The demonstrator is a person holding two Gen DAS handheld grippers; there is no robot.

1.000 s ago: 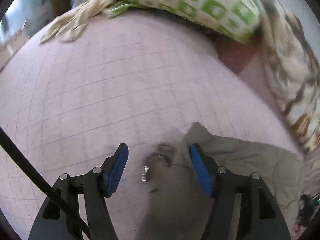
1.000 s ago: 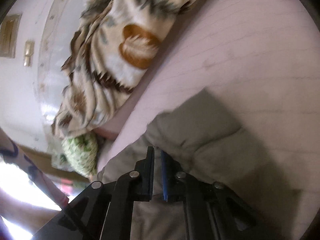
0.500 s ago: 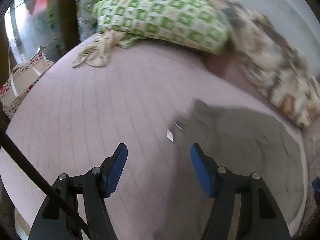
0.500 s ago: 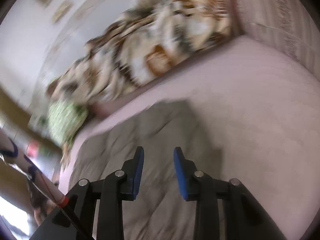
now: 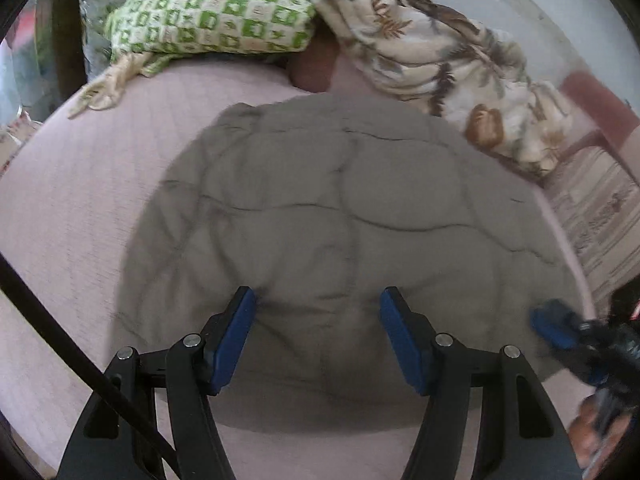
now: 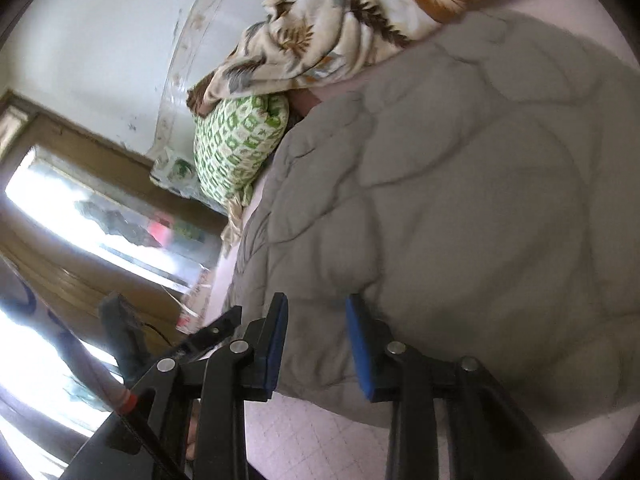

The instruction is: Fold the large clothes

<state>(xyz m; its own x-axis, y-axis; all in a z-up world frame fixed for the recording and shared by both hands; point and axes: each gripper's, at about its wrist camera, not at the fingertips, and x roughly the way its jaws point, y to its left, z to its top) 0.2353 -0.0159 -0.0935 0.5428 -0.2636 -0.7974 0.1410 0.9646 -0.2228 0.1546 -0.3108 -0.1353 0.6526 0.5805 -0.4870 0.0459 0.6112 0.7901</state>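
Both my tongs are open with nothing in them, left (image 5: 316, 336) and right (image 6: 318, 346), hovering over the garment (image 5: 340, 216) lying mid-frame on the bed (image 5: 80, 200), probably to size up the next fold.

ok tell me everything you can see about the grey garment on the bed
The grey garment is a padded, quilted piece with curved stitch lines, matte and soft-looking. It lies spread flat on the pink bedsheet, in a broad rounded shape. Its far edge lies close to the leaf-print blanket. Neither gripper holds it.
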